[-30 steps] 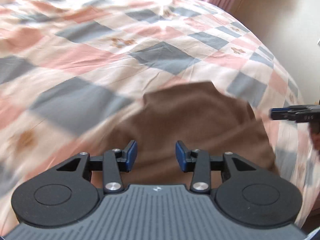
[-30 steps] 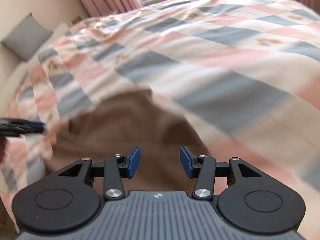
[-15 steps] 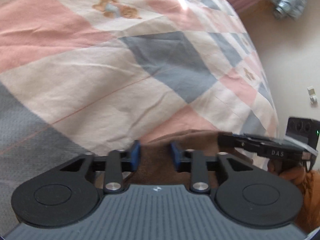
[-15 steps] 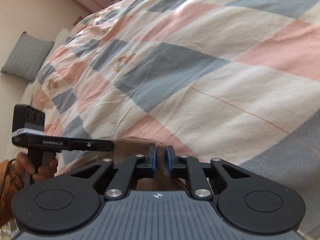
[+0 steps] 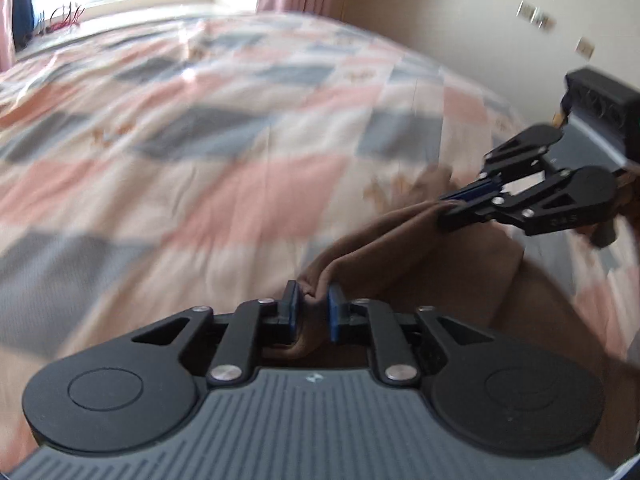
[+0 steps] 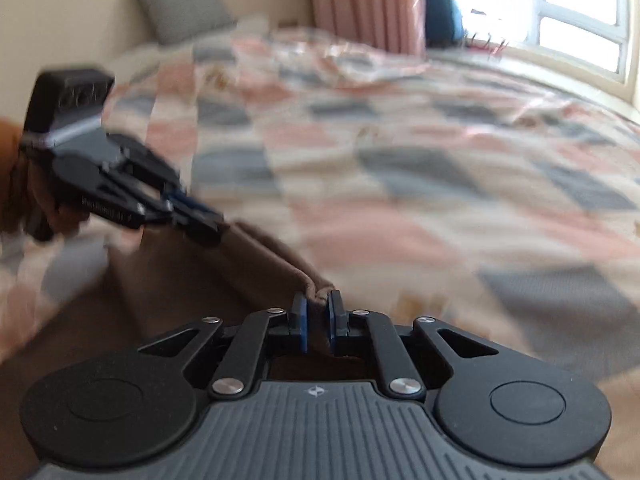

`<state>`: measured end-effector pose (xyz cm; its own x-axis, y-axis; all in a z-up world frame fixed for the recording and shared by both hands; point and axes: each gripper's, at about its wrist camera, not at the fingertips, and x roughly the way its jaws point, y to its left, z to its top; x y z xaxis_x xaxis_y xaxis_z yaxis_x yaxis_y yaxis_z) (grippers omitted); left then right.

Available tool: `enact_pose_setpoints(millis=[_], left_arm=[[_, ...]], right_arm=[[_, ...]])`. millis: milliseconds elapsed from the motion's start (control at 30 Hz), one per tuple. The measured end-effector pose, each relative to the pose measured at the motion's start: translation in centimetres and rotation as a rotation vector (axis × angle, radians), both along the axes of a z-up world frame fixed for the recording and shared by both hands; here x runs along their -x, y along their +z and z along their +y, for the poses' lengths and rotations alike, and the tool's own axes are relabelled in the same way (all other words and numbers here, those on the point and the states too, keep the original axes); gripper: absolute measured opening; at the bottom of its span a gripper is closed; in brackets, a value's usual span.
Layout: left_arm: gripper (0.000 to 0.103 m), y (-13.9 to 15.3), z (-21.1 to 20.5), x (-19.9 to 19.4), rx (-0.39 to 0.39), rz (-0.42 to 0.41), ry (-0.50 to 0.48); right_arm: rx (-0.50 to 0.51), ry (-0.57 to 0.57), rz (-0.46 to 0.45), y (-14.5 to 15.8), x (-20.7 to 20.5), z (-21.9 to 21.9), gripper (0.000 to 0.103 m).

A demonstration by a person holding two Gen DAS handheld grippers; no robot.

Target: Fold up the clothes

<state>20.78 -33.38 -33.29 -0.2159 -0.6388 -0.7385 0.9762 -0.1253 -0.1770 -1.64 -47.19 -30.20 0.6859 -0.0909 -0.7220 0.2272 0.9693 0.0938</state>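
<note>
Brown cloth — pinched by both grippers

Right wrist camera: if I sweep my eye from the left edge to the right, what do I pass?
The left gripper holding one corner of the brown garment → the grey pillow → the right gripper pinching the other corner → the pink curtain → the window.

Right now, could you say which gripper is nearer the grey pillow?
Left. The left gripper is on the pillow's side of the cloth; the right gripper holds the far end.
</note>
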Motion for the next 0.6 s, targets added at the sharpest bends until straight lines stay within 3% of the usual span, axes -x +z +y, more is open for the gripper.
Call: enact_pose_setpoints(millis=[67, 100, 133, 333, 400, 467, 567, 600], left_arm=[[0.015, -1.2, 1.2, 1.1, -0.046, -0.031, 0.011], [0.016, -1.0, 1.8, 1.3, -0.047, -0.023, 0.022], [0.016, -0.8, 2.3, 1.4, -0.045, -0.012, 0.033], [0.016, 4.1, 3.0, -0.8, 0.069, 0.121, 0.161], [0.017, 4.2, 1.8, -1.0, 0.073, 0.135, 0.196], [0.018, 2.6, 0.9, 0.1, 0.027, 0.085, 0.178], [0.020, -1.0, 1.1, 2.1, -0.129, -0.041, 0.153], [0.020, -0.8, 1.8, 2.2, -0.120, -0.048, 0.166]], right_arm=[[0.038, 0.028, 0.111, -1.8, 0.1, 2.0, 0.014], [0.051, 0.031, 0.129, -2.0, 0.3, 2.7, 0.014], [0.051, 0.022, 0.125, -1.8, 0.6, 3.0, 0.021], [-0.120, -0.138, -0.052, 2.0, 1.3, 0.8, 0.022], [-0.139, -0.183, -0.083, 2.1, 0.7, 0.0, 0.027], [-0.105, -0.186, -0.031, 0.9, -0.4, 0.2, 0.039], [-0.074, -0.166, 0.143, -2.0, -1.1, 1.3, 0.039], [-0.076, -0.165, 0.199, -2.7, -1.1, 1.6, 0.039]])
